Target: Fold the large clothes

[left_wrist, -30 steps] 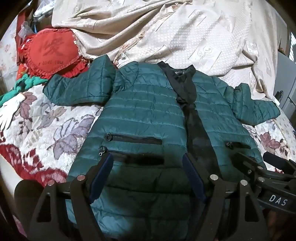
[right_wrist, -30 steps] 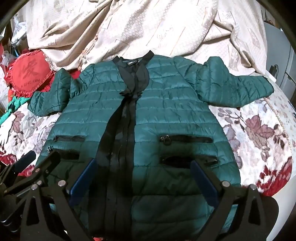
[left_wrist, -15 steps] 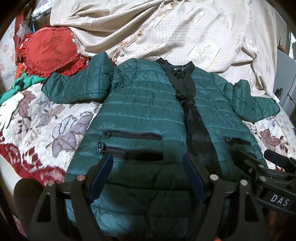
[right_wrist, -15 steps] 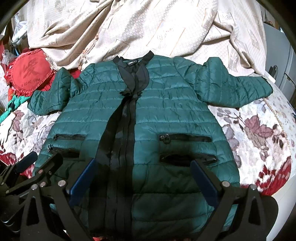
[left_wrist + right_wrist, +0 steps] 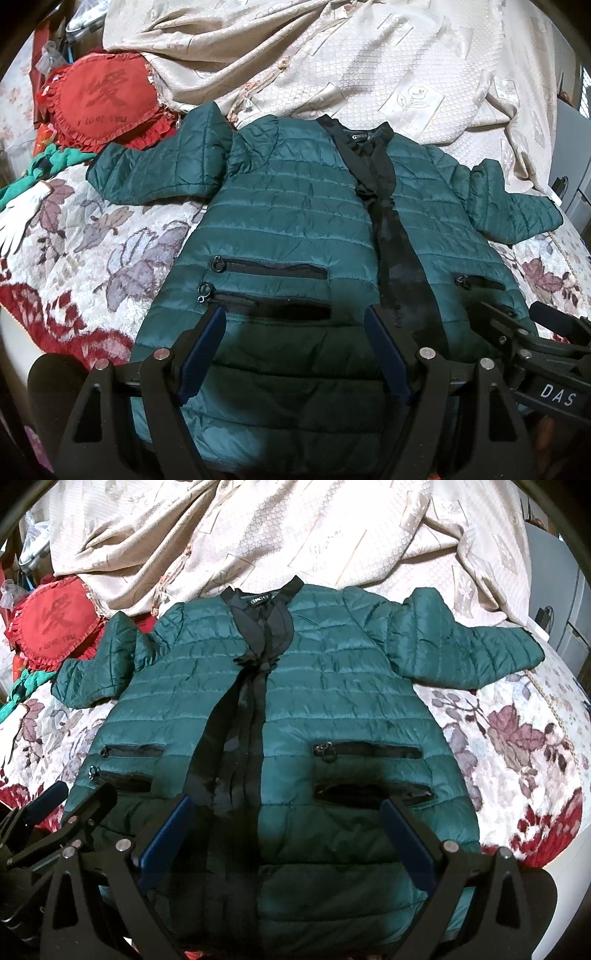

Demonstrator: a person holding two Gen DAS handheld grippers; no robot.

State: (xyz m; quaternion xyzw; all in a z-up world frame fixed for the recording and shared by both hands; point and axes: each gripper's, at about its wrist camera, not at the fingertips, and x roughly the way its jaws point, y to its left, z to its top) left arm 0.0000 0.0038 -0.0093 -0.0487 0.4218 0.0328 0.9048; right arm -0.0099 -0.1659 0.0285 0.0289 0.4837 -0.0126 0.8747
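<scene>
A dark green quilted puffer jacket (image 5: 288, 221) with black front trim lies flat and face up on the bed, sleeves spread out to both sides; it also shows in the right wrist view (image 5: 332, 709). My left gripper (image 5: 293, 325) is open and empty, hovering over the jacket's lower left panel just below the zip pockets. My right gripper (image 5: 286, 812) is open and empty over the lower right panel near the hem. The right gripper also shows at the edge of the left wrist view (image 5: 528, 343).
A floral bedspread (image 5: 92, 258) covers the bed. A crumpled beige quilt (image 5: 351, 62) lies behind the collar. A red heart cushion (image 5: 99, 103) sits at the back left beside green cloth (image 5: 48, 166) and a white glove (image 5: 18, 221).
Both grippers have drawn back and risen slightly, so the jacket sits a little farther and lower in view. The jacket has not moved. Both stay open.
</scene>
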